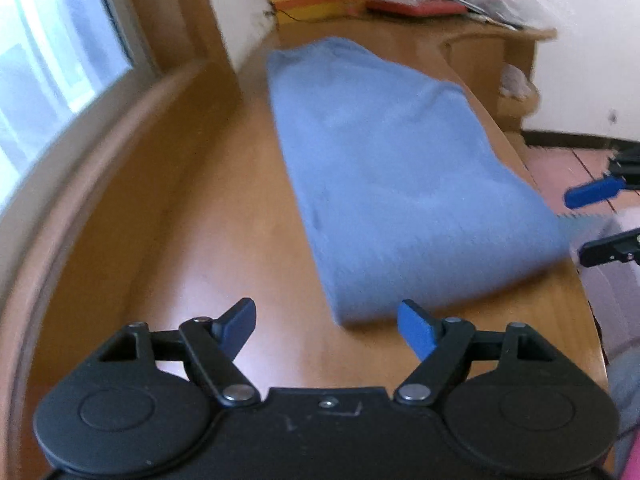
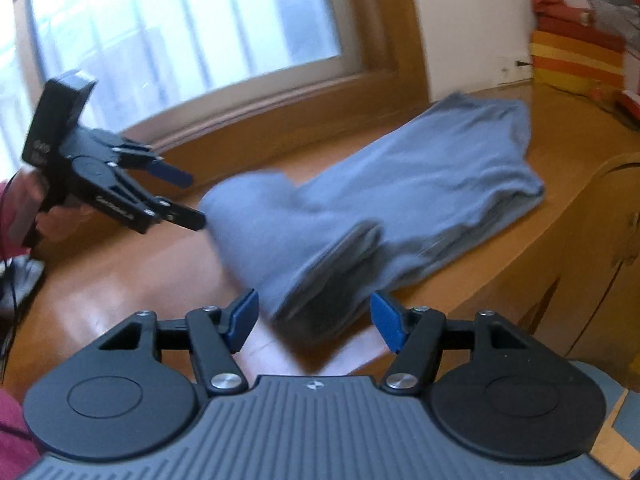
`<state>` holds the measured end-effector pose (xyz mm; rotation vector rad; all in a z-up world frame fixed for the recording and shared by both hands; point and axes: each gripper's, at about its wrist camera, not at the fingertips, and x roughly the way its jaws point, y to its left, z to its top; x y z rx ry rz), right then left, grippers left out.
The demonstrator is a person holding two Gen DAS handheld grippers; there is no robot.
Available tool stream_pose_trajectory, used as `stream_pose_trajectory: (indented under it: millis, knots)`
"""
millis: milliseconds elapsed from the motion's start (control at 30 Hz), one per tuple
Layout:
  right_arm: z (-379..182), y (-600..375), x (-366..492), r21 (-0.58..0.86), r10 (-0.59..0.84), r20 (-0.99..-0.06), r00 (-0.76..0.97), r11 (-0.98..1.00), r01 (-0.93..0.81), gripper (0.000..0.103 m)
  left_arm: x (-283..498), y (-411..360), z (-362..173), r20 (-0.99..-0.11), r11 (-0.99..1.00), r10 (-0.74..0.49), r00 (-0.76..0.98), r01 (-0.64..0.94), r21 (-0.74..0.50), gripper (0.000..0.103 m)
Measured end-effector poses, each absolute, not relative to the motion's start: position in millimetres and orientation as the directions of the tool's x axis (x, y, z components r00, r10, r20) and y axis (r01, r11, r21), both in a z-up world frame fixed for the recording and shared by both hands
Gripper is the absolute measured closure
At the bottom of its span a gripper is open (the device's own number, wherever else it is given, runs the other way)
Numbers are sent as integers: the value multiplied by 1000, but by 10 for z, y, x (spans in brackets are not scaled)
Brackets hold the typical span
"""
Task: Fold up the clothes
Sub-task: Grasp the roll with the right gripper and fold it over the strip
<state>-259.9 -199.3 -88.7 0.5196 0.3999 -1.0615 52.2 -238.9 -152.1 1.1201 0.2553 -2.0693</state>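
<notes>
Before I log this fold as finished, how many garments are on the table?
1. A blue garment lies folded on the wooden table, ahead of both open claws. Nothing else cloth-like shows on the tabletop, though the views are blurred and cut off its edges.

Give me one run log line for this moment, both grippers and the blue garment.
left gripper: open, empty | right gripper: open, empty | blue garment: folded lengthwise on wooden table, near end blurred | held: nothing

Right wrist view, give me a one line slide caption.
Open right gripper faces the near end of a folded blue garment on a wooden table.
</notes>
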Motion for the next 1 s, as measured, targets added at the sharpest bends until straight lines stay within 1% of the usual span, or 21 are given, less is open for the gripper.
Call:
stream_pose_trajectory:
  millis: [200, 233, 267, 300, 367, 433, 500, 600, 767, 867, 933, 1000]
  knots:
    - [-1053, -2007, -2338, 164, -710, -570, 413, 395, 904, 40, 336, -2542, -1722, -793, -748, -475, -381, 650, 135, 27]
    - [-1075, -2027, -2306, 154, -713, -572, 406, 393, 907, 41, 305, -2569, -1748, -792, -757, -471, -388, 638, 138, 28]
    - [-1098, -2045, -2273, 135, -720, -573, 392, 389, 911, 42, 276, -2585, -1770, -788, -766, -470, -398, 627, 140, 32]
    - [-1122, -2063, -2240, 117, -726, -574, 378, 384, 916, 47, 249, -2602, -1776, -785, -776, -462, -413, 617, 132, 36]
    - [-1145, -2084, -2186, 80, -737, -574, 357, 384, 920, 59, 211, -2604, -1775, -777, -778, -467, -421, 613, 136, 40]
    - [-1145, -2092, -2143, 46, -745, -571, 346, 391, 919, 82, 187, -2594, -1760, -770, -775, -478, -422, 616, 143, 44]
    - [-1098, -2093, -2139, 72, -724, -588, 362, 399, 914, 83, 228, -2603, -1678, -765, -768, -480, -429, 627, 130, 45]
    - [-935, -2029, -2254, 137, -689, -585, 427, 436, 890, 83, 307, -2517, -1446, -759, -761, -470, -451, 642, 90, 45]
    - [-606, -1964, -2543, 321, -604, -556, 570, 477, 818, 83, 137, -2459, -1162, -799, -738, -457, -392, 668, 94, 44]
    - [-583, -2072, -2734, 458, -550, -555, 624, 425, 781, 83, -17, -2608, -1116, -843, -721, -417, -340, 689, 79, 44]
    - [-627, -2163, -2844, 548, -514, -551, 657, 371, 750, 82, -89, -2687, -1094, -858, -718, -399, -325, 692, 72, 44]
    - [-636, -2219, -2943, 604, -507, -530, 680, 337, 722, 82, -144, -2764, -1061, -865, -718, -387, -320, 693, 65, 43]
